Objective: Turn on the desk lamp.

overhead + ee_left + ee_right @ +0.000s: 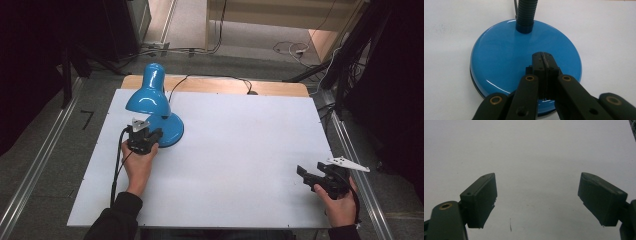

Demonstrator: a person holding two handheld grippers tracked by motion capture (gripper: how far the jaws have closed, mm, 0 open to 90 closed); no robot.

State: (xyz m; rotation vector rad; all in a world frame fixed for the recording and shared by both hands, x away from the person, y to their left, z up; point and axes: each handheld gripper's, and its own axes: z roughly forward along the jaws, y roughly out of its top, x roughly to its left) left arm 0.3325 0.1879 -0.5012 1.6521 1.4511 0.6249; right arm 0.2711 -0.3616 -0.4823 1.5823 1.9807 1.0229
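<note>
left tongs (543, 58) sit closed, tips over the blue lamp (150, 100) base; right tongs (537, 200) gape empty. white table (240, 150), dark room, both hands low.

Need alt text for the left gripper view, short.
The left gripper, its black jaws shut together with nothing between them, sits over the round glossy base of a blue desk lamp. The lamp's ribbed flexible neck rises from the far side of the base, which stands on a white table.

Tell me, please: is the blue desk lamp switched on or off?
Cannot tell. The lamp stands upright on its round base, but its shade faces down and no glow shows on the table.
</note>
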